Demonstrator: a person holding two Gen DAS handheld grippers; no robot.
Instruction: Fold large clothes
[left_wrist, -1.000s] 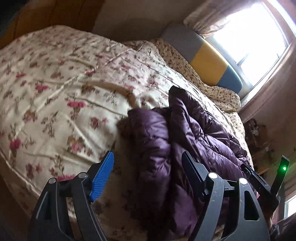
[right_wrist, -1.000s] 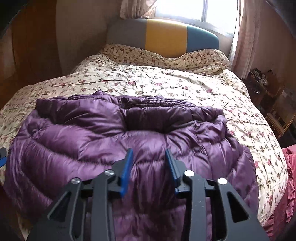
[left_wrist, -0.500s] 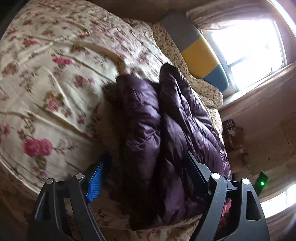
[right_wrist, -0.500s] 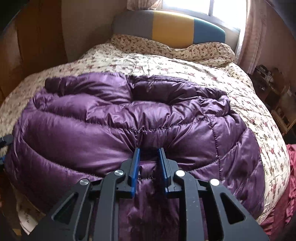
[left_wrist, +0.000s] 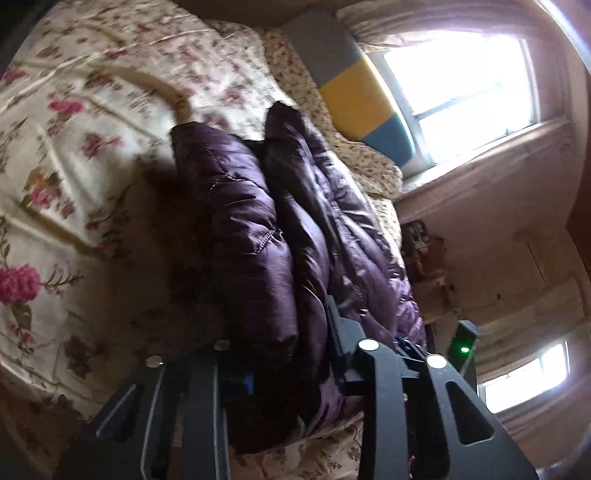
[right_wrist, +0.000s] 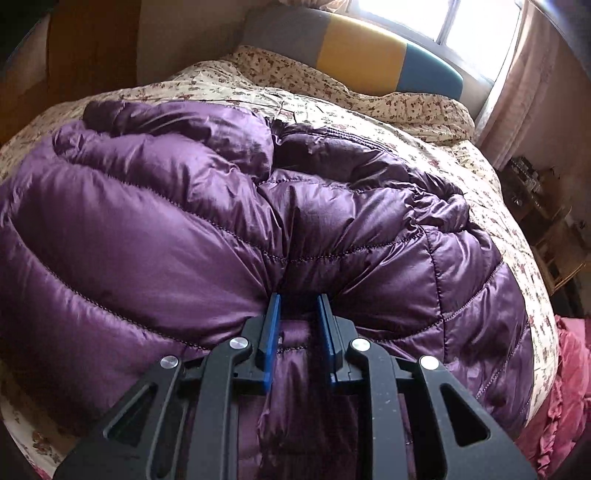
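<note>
A purple puffer jacket (left_wrist: 236, 206) lies bunched on the floral quilt (left_wrist: 74, 147) of a bed. My left gripper (left_wrist: 288, 343) is at the jacket's near edge. Its jaws are closing, with a thick fold of the jacket filling the gap and pressed between the pads. In the right wrist view the jacket (right_wrist: 184, 221) spreads wide across the bed. My right gripper (right_wrist: 298, 297) is shut on a pinched ridge of its quilted fabric near the front edge. The right gripper's body, with a green light (left_wrist: 463, 349), shows beyond the jacket in the left wrist view.
A grey, yellow and blue headboard (right_wrist: 362, 55) stands under a bright window (left_wrist: 461, 92). Beside the bed on the right is a cluttered bedside table (right_wrist: 535, 184). Pink ruffled cloth (right_wrist: 565, 387) hangs at the bed's right edge. A wooden wardrobe (right_wrist: 92, 44) stands at the left.
My left gripper went from wide open around the jacket's edge to closed on it. My right gripper sank and closed onto a fold, and the jacket now bulges around it.
</note>
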